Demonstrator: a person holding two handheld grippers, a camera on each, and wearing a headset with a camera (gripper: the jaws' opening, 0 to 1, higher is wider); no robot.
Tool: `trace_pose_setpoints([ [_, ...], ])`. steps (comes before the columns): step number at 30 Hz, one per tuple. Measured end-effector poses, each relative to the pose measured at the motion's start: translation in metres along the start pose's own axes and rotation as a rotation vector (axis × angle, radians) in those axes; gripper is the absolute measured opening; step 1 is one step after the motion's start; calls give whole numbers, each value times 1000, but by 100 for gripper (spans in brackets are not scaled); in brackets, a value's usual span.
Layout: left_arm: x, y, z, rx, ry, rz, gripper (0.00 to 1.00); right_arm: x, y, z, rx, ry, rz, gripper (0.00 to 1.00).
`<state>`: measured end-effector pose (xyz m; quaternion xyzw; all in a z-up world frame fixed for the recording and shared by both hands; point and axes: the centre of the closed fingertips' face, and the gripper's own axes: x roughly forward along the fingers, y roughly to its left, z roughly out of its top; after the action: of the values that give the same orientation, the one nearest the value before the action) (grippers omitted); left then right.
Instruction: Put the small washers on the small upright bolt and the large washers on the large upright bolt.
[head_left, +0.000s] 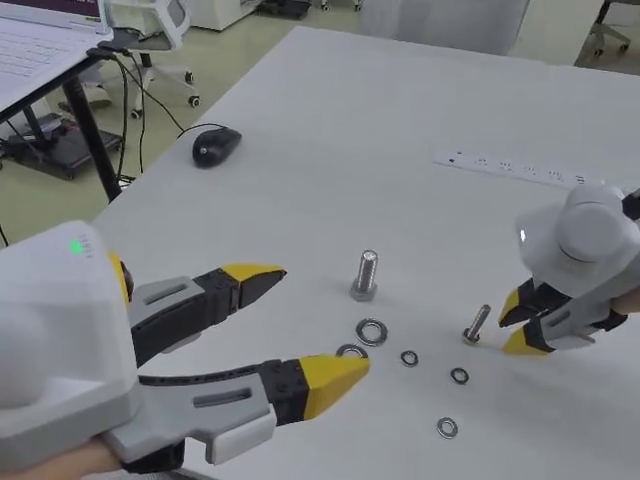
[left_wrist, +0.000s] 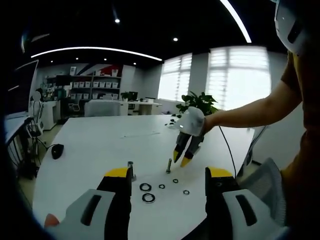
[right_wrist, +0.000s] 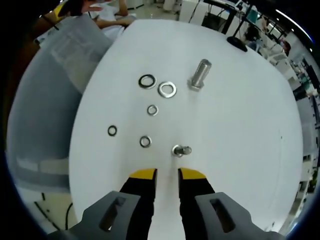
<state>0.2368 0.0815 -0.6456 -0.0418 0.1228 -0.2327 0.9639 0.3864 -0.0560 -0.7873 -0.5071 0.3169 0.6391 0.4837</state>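
On the white surface (head_left: 330, 130), head view: large silver hex bolt (head_left: 366, 275) stands on its head, thread up, near centre. Small silver hex bolt (head_left: 477, 324) stands at its 4 o'clock, apart from it, also head down.

Washers all lie flat on the surface, none on a bolt. First large silver washer (head_left: 372, 331) sits at 6 o'clock of the large bolt, near its base. Second large silver washer (head_left: 351, 351) lies just beside the first at 7 o'clock, partly covered by a yellow tip of the left tool. Three small silver washers lie below the small bolt: one (head_left: 409, 358) at its 8 o'clock, one (head_left: 459, 376) at 7 o'clock, the last (head_left: 447, 428) farther out at 6 o'clock.

Left tool (head_left: 305, 322): grey body, black jaws, yellow tips. Jaws spread wide, nothing between them, raised at 9 o'clock of the washer group.

Right tool (head_left: 513, 325): tips at 3 o'clock of the small bolt, just beside it, contact not seen. In the right gripper view the right tool (right_wrist: 167, 174) shows a narrow gap between its jaws, with nothing in it; the small bolt (right_wrist: 181, 150) lies just ahead of the tips.

Black computer mouse (head_left: 215, 146) at 10 o'clock and white power strip (head_left: 515, 168) at 1 o'clock, both well apart from the bolts.
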Motion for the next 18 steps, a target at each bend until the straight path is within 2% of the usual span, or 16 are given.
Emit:
trace_pose_setpoints([
  [9, -9, -14, 4, 19, -6, -10, 59, -3, 22, 0, 20, -12, 5, 18],
  [18, -20, -20, 2, 27, -10, -4, 59, 4, 33, 8, 21, -16, 24, 17],
])
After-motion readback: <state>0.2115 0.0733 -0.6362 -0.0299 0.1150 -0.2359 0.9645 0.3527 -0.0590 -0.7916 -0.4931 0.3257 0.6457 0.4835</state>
